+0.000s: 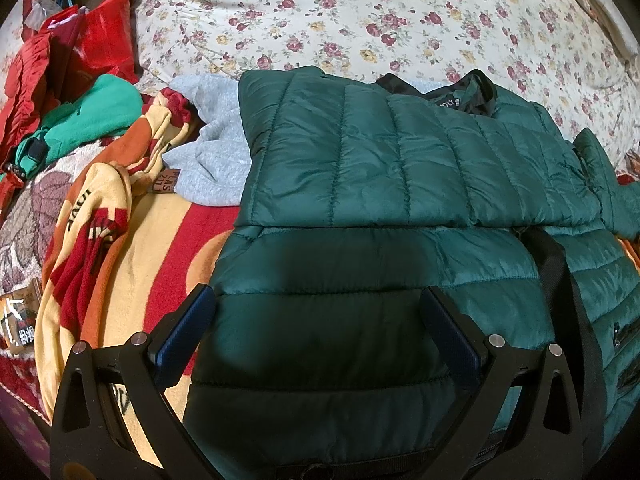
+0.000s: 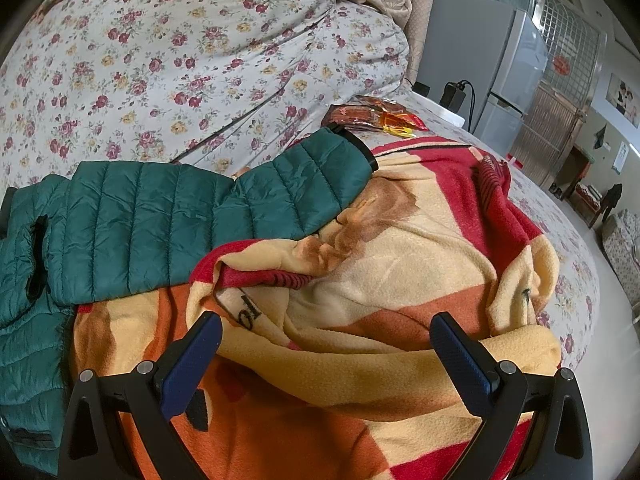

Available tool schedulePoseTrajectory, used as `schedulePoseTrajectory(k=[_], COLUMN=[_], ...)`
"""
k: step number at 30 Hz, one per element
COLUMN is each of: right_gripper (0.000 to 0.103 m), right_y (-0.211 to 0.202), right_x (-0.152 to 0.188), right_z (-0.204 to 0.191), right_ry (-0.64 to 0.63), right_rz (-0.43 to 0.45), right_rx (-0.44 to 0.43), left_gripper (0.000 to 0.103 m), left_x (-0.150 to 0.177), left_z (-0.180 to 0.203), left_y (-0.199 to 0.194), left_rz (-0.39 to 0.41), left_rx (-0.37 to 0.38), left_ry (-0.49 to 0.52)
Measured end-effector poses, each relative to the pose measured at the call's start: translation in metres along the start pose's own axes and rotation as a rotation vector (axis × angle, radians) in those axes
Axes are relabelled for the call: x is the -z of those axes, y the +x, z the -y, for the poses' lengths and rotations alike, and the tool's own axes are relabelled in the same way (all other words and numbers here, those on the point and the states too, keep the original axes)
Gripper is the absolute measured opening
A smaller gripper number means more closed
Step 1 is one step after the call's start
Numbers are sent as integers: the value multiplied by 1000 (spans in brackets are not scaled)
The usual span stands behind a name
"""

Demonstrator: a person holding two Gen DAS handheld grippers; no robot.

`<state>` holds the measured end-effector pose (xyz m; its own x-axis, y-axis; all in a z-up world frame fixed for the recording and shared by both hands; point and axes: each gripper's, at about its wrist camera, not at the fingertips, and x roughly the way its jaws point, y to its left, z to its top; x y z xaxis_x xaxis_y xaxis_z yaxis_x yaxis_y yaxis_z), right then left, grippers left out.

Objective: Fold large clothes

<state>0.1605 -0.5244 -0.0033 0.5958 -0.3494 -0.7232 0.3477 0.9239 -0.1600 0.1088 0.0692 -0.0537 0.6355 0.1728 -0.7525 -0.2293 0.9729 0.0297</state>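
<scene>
A dark green quilted puffer jacket (image 1: pixel 400 160) lies on the bed, one sleeve folded across its body, black collar at the far right. My left gripper (image 1: pixel 318 300) is open and empty, just above the jacket's near part. In the right wrist view the jacket's other sleeve (image 2: pixel 192 212) stretches out to the right, its black cuff (image 2: pixel 362 148) on a red, orange and cream fleece blanket (image 2: pixel 380 264). My right gripper (image 2: pixel 326 328) is open and empty over the rumpled blanket, right of the jacket and below the sleeve.
A grey sweater (image 1: pixel 212 152), a green garment (image 1: pixel 92 108) and red clothes (image 1: pixel 80 48) lie left of the jacket. A floral quilt (image 1: pixel 360 20) is heaped behind. Snack packets (image 2: pixel 372 118) lie beyond the cuff. The bed's edge, floor and a fridge (image 2: pixel 500 72) are at the right.
</scene>
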Motion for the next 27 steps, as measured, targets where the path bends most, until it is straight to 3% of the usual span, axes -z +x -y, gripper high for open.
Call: schedulePoseTrajectory(k=[11,16,27], right_gripper=[103,103,103], right_y=[1,0,-14], right_x=[0,1,6], right_z=[4,10,42], right_ry=[9,18,73], right_rz=[1,9,123], right_rx=[2,4,-56], left_gripper=[102,102,102], left_x=[1,2,3], left_z=[9,13,10], left_y=[-6,-4,2], left_rz=[45,29,2], left_rx=[-3,-2,-25], left_ry=[39,61,41])
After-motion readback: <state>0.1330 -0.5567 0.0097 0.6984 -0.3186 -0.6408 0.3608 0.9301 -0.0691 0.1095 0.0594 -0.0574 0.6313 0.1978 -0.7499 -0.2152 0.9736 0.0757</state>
